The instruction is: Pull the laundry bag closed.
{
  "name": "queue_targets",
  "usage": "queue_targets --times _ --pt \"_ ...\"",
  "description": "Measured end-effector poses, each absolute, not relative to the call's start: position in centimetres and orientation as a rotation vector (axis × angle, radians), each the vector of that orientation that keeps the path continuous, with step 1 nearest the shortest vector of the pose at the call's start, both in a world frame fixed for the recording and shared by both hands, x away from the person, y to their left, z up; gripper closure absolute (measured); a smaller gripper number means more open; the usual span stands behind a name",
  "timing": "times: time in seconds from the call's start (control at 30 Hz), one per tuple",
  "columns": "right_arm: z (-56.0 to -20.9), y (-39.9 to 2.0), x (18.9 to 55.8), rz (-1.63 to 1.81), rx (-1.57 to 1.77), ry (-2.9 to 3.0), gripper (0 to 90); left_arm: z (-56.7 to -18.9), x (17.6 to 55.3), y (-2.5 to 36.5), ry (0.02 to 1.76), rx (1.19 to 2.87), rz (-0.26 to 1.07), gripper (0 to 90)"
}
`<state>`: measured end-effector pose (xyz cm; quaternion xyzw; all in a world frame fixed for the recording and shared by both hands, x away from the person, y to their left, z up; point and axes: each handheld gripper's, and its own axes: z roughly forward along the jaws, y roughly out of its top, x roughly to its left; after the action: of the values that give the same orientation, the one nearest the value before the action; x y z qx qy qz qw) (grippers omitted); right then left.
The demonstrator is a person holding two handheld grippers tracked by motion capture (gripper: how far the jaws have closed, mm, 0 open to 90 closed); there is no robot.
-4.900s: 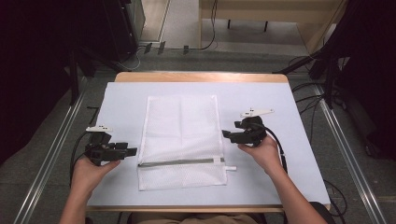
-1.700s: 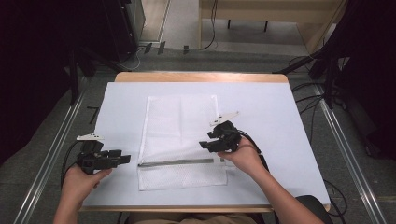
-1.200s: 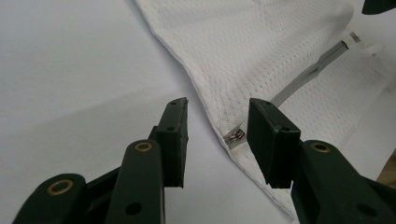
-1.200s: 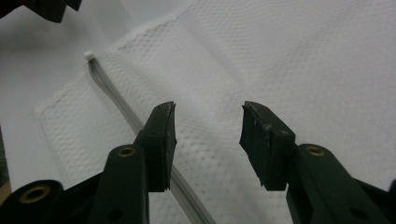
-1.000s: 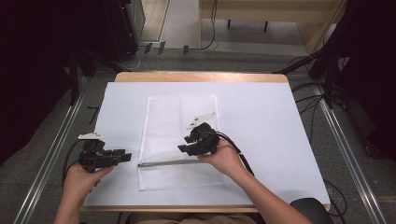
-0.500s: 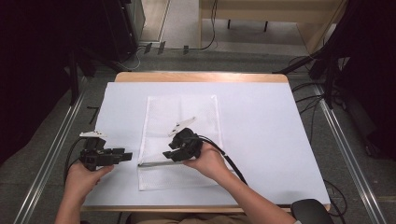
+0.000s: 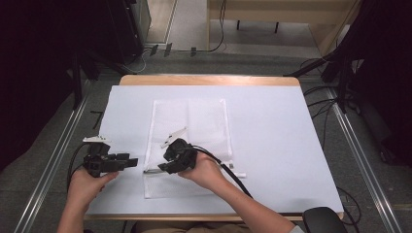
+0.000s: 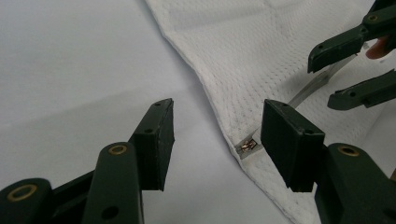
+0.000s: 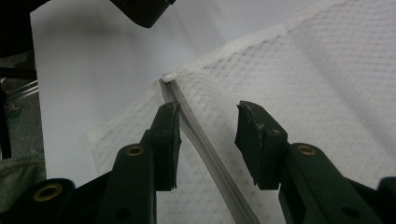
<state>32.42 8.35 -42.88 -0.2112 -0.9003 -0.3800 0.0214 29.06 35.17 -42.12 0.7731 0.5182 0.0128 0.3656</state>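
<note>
I had swept my right tool (image 7: pixel 154 170) from three o'clock across the mesh bag (image 7: pixel 204 121) lying mid-table to straddle its zipper (image 9: pixel 205 149), jaws apart, while my left tool (image 7: pixel 132 161), just opening wider, waited unladen at the zipper's nine-o'clock end.

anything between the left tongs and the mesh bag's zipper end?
No: left gripper view shows bare white table cover between the open left tongs and the mesh bag, whose zipper end lies just ahead.

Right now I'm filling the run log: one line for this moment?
left gripper: open beside zipper end | right gripper: open over zipper | mesh bag: flat
</note>
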Motion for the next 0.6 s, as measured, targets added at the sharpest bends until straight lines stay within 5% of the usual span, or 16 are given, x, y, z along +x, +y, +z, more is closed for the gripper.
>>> queue_targets --times 0.6 --pt "-43.8 11.0 31.6 -1.144 -0.613 -2.761 61.0 -42.1 29.1 35.3 1.328 1.987 0.045 44.6"
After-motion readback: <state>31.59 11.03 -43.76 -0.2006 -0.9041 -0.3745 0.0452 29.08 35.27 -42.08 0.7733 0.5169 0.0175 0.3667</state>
